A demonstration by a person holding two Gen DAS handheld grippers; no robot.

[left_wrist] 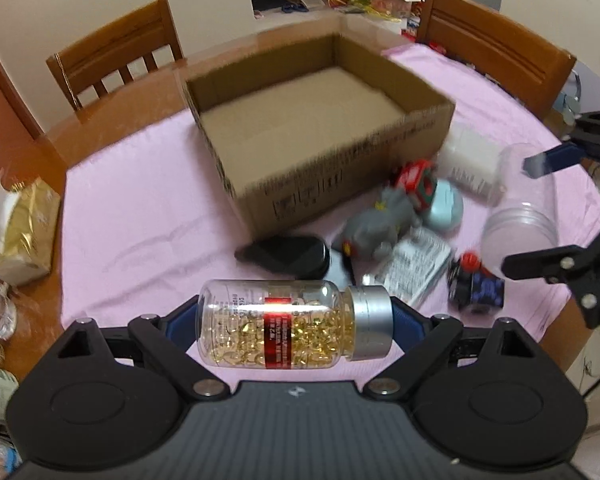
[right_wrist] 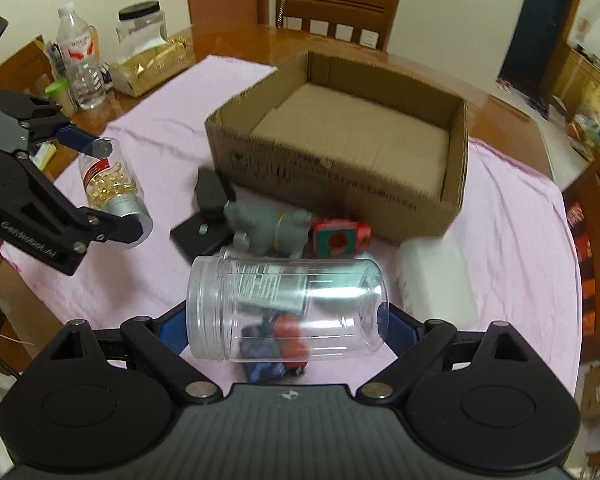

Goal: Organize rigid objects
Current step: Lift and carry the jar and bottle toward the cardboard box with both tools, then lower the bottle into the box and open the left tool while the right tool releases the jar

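The left gripper [left_wrist: 296, 322] has its fingers clamped end to end on a clear pill bottle [left_wrist: 284, 324] that lies sideways between them, its silver cap toward the right finger and its base against the left. The bottle is partly filled with golden capsules and wears a red label. From the right wrist view the same bottle [right_wrist: 114, 184] hangs clear of the pink cloth [right_wrist: 148, 148], pinched by the blue pads.

The right gripper [right_wrist: 288, 316] has its fingers clamped on an empty clear jar [right_wrist: 288, 308], also lying sideways, open mouth to the left and base to the right. In the left wrist view that jar [left_wrist: 524, 216] is seen off to the right, held above the cloth.

Below and ahead of both grippers a heap of small things rests on the cloth: a grey toy animal [right_wrist: 266, 230], a red and green block [right_wrist: 338, 240], a flat black case [left_wrist: 288, 256], a printed packet [left_wrist: 416, 266], a dark blue toy with a red knob [left_wrist: 476, 284], and a white container [left_wrist: 470, 164]. Just behind the heap stands an open cardboard box [left_wrist: 340, 168], its inside bare.

The cloth covers a wooden worktop [right_wrist: 228, 42]. On its bare edge are a water bottle [right_wrist: 80, 64], a gold tissue pack [right_wrist: 152, 66] and a black-lidded jar [right_wrist: 142, 22]. Wooden chairs [left_wrist: 120, 54] stand around it.
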